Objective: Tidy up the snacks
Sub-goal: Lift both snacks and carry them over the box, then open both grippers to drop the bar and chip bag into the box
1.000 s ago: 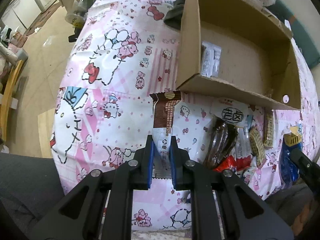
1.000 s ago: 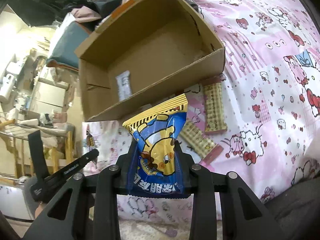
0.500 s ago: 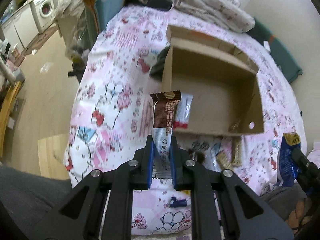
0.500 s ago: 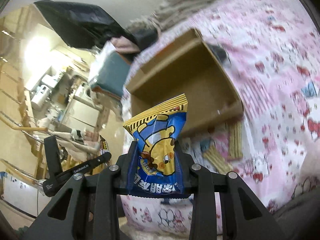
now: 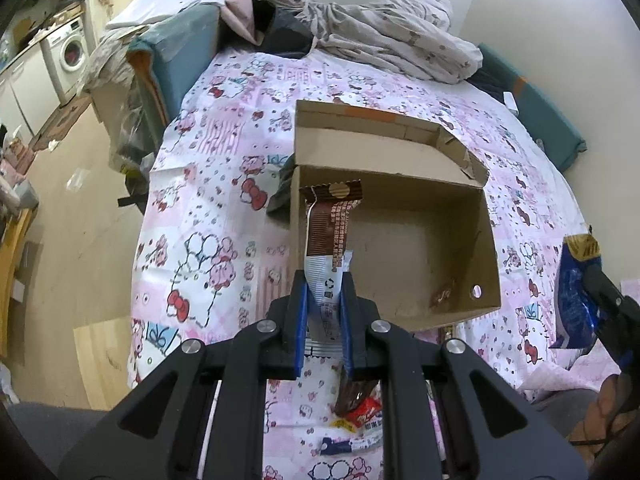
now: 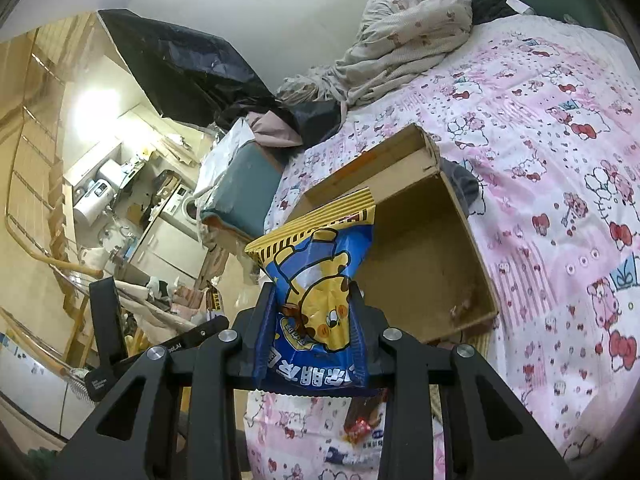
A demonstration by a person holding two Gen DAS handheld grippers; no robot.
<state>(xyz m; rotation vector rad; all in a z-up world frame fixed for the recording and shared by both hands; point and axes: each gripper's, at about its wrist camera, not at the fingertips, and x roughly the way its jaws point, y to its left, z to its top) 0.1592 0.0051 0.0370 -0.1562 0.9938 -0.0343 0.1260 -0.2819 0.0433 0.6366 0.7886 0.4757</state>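
My left gripper (image 5: 324,292) is shut on a brown and white snack bar wrapper (image 5: 329,224), held upright above the near left part of an open cardboard box (image 5: 486,248). My right gripper (image 6: 314,304) is shut on a blue and yellow bear snack bag (image 6: 316,276), held high over the box's near wall (image 6: 472,256); the bag also shows at the right edge of the left wrist view (image 5: 574,296). The box floor looks nearly bare, with a small wrapper (image 5: 442,296) in its near right corner. More snack packets (image 5: 358,408) lie on the bed below my grippers.
The box sits on a pink cartoon-print bedspread (image 5: 224,216). A dark cloth (image 5: 282,192) lies against the box's left side. Crumpled bedding (image 5: 384,36) and a teal cushion (image 5: 532,108) lie at the far end. The bed edge and floor (image 5: 76,216) are to the left.
Both grippers have risen and pulled back with their snacks. The box now looks smaller and farther below, and more of the room shows.
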